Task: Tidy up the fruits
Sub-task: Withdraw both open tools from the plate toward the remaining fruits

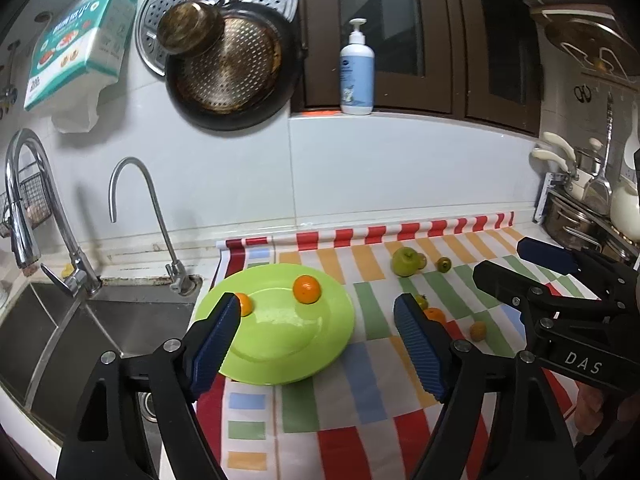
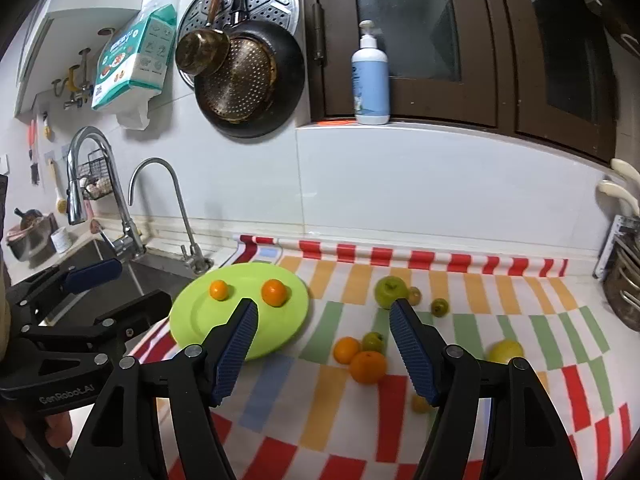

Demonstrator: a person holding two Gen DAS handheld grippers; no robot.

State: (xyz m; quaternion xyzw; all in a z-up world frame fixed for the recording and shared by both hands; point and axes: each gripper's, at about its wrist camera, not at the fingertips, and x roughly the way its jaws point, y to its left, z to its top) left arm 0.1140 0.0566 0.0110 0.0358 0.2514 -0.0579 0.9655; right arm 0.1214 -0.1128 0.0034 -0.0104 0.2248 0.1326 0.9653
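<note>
A lime green plate (image 1: 288, 344) (image 2: 192, 312) lies on the striped cloth beside the sink and holds two oranges (image 1: 307, 289) (image 2: 274, 291), the smaller one at its left (image 2: 219, 290). Loose on the cloth are a green apple (image 2: 390, 291), two oranges (image 2: 368, 366), small green fruits (image 2: 373, 341) and a yellow one (image 2: 505, 351). My left gripper (image 1: 318, 308) is open and empty, hovering over the plate's near side. My right gripper (image 2: 323, 312) is open and empty, above the cloth between the plate and the loose fruit.
A steel sink (image 1: 60, 320) with two taps (image 1: 156, 208) sits left of the plate. A pan (image 1: 232, 68) hangs on the wall and a soap bottle (image 1: 357, 72) stands on the sill. A rack of pots (image 1: 580, 216) stands at the right.
</note>
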